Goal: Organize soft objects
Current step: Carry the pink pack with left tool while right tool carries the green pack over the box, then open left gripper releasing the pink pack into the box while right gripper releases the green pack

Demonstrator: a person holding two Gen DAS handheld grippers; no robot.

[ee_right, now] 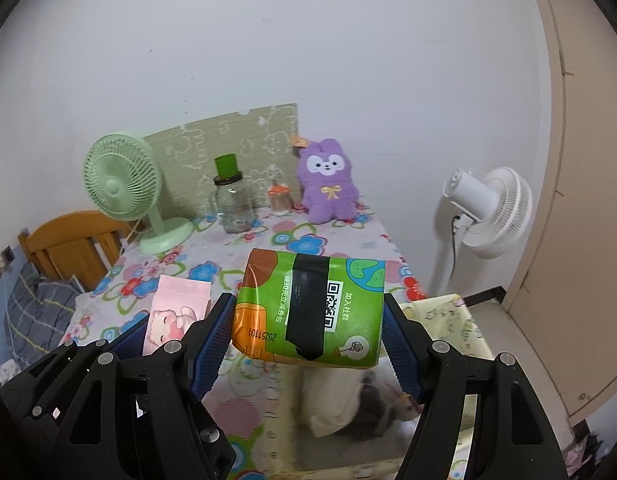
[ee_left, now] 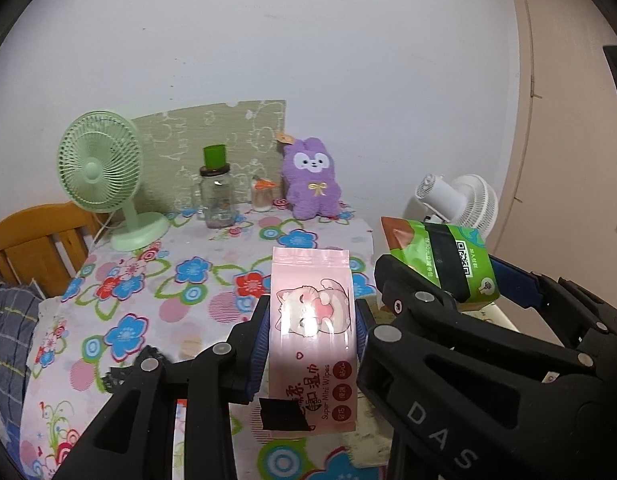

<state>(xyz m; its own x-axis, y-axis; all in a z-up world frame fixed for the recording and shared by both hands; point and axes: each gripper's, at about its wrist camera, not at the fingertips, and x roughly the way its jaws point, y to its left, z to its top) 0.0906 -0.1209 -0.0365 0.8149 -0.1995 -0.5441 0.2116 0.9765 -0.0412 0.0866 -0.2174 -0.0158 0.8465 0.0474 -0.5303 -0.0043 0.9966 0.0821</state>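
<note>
Two handheld grippers side by side above a desk in a flowered cloth, each carrying a soft pack. Left gripper: fingers closed snugly on a pink pack of mini wet wipes, held upright, cartoon cat facing the camera. Right gripper: fingers about half spread and clamped on the two ends of a green pack of tissues, held broadside, QR code up. Both packs clear of the desk, the pink one just to the left of the green one.

At the far edge, against the wall: purple plush rabbit, glass jar with a green lid, small orange-capped bottle, mint desk fan. White standing fan beside the desk. Below the tissues, a pale yellow patterned bin or tray, contents blurred.

Probably mid-carry toward a resting place. Best done with an even, gentle squeeze, packs kept level and apart, lowered fully before release, well clear of the jar.
</note>
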